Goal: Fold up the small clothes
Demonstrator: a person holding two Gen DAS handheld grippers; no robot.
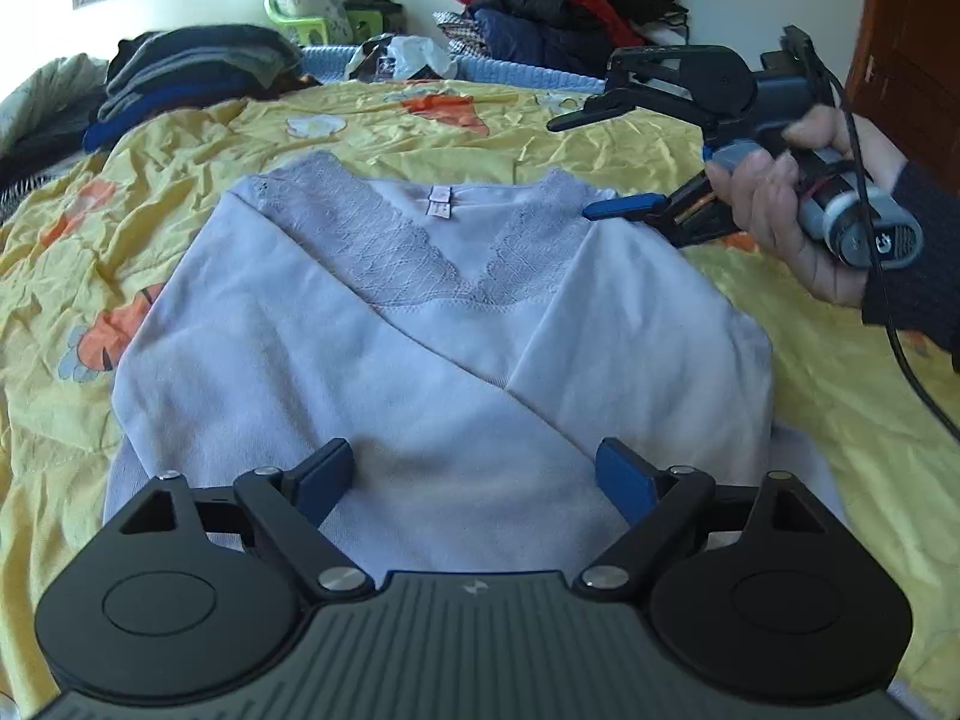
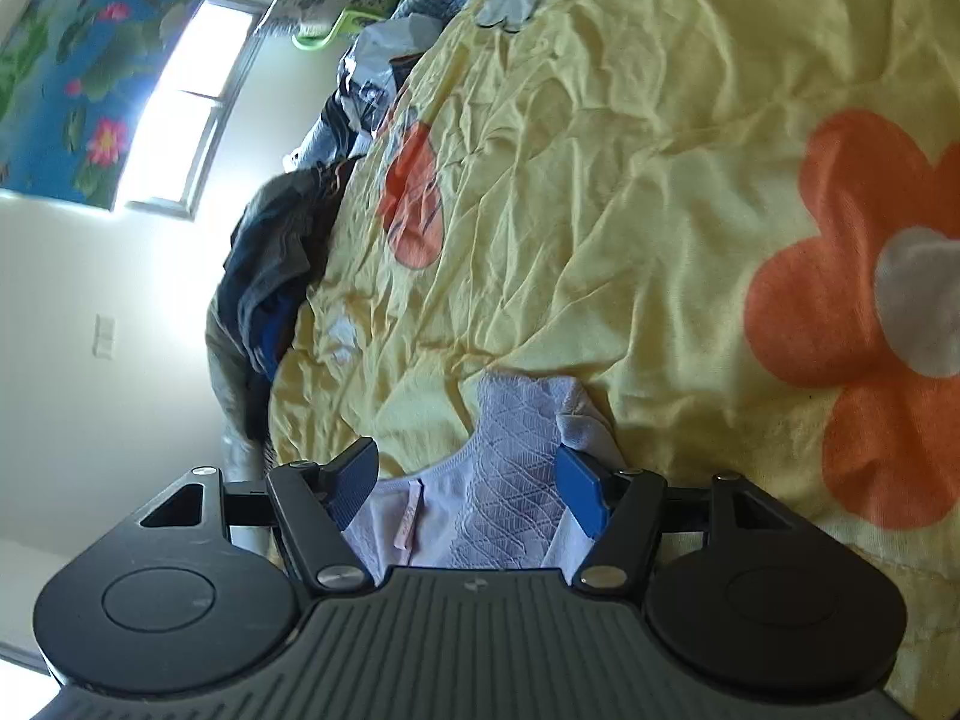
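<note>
Lilac top (image 1: 420,372) on yellow bedspread (image 1: 180,138)

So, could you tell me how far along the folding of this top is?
Done: both sleeves of the lilac top lie crossed over its front on the yellow bedspread. In hand: nothing; the left gripper and right gripper are open above it. Left: folding the body.

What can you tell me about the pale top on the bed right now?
The top is pale lilac soft knit with a lace V-neck trim and a small neck label. It lies flat on the yellow flowered bedspread, both sleeves folded across the front. Neither open gripper grips it; the right gripper hovers at its shoulder.
</note>
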